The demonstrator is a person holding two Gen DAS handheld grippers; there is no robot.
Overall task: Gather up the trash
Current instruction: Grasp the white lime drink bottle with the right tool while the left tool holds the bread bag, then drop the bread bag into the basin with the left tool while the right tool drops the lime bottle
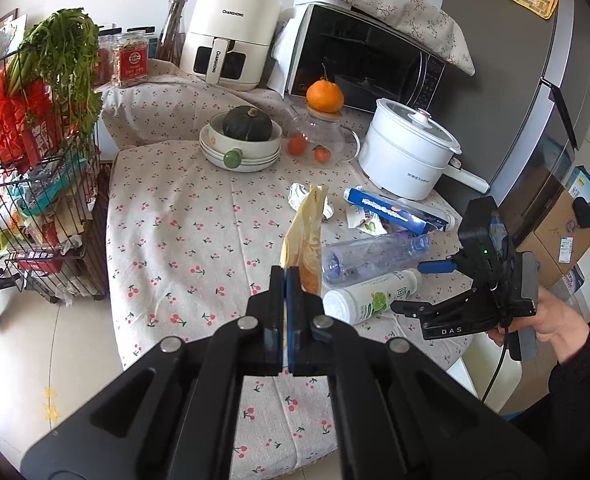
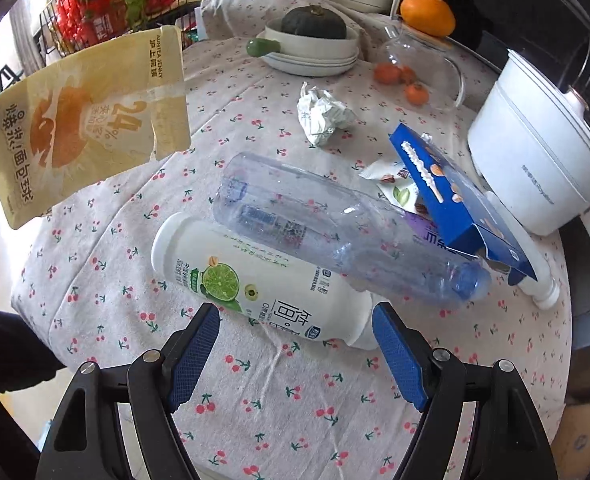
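Note:
My left gripper (image 1: pixel 286 270) is shut on a yellow snack bag (image 1: pixel 307 236), which hangs in the air above the cherry-print tablecloth (image 1: pixel 183 232); the bag (image 2: pixel 91 120) fills the upper left of the right wrist view. My right gripper (image 2: pixel 295 318) stands open just above and in front of a white lime-label bottle (image 2: pixel 255 280) lying on its side; nothing is between its fingers. Behind it lie a clear plastic bottle (image 2: pixel 335 232), a torn blue carton (image 2: pixel 455 208), a small wrapper (image 2: pixel 395 188) and a crumpled white paper (image 2: pixel 323 114). The right gripper (image 1: pixel 431 284) shows at the left wrist view's right side.
At the back stand a white electric pot (image 2: pixel 543 152), a bowl stack with a green squash (image 2: pixel 311 36), a glass teapot with small oranges (image 2: pixel 415 64), a microwave (image 1: pixel 367 56) and an air fryer (image 1: pixel 231 36). A wire rack (image 1: pixel 35 184) stands left of the table.

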